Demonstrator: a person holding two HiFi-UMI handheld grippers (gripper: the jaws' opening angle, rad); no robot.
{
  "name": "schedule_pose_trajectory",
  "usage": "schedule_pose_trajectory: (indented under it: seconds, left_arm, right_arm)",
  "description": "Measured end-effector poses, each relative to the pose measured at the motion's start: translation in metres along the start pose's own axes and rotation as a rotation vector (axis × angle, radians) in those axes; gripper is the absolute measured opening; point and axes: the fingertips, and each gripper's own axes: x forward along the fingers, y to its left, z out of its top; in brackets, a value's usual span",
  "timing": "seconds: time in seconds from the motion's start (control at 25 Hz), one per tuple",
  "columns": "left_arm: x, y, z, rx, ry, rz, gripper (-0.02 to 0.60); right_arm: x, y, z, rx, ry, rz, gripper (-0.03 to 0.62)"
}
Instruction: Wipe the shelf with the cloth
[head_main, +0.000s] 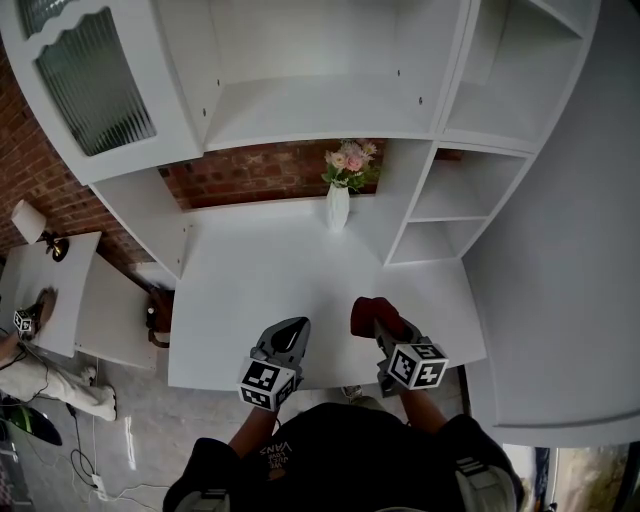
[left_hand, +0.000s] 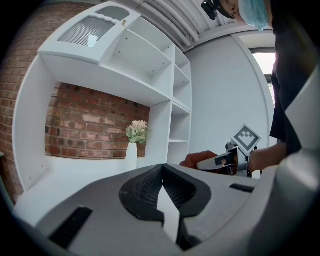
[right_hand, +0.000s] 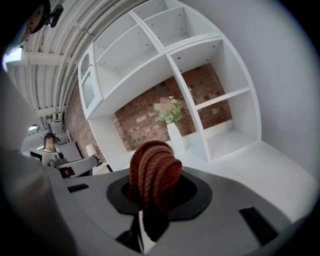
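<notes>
A rust-red knitted cloth (right_hand: 154, 172) is bunched between the jaws of my right gripper (right_hand: 150, 200), which is shut on it. In the head view the cloth (head_main: 367, 306) hangs just above the front right part of the white shelf surface (head_main: 270, 270), with the right gripper (head_main: 380, 324) behind it. To its left, my left gripper (head_main: 293, 326) hovers over the front edge. In the left gripper view, the left gripper (left_hand: 162, 170) has its jaws closed tip to tip with nothing between them. That view also shows the cloth (left_hand: 196, 159) to the right.
A white vase of pink flowers (head_main: 339, 200) stands at the back of the surface against the brick wall (head_main: 250, 172). Open cubbies (head_main: 440, 215) rise on the right, and a glass-fronted cabinet door (head_main: 92, 80) on the upper left. A side table with a lamp (head_main: 30, 222) stands far left.
</notes>
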Motion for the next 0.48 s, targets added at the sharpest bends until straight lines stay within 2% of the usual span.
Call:
schedule_pose_trajectory:
  seconds: [0.48]
  left_arm:
    - [0.004, -0.001, 0.001, 0.002, 0.006, 0.014, 0.008]
  right_arm:
    - [0.001, -0.004, 0.014, -0.002, -0.024, 0.011, 0.096]
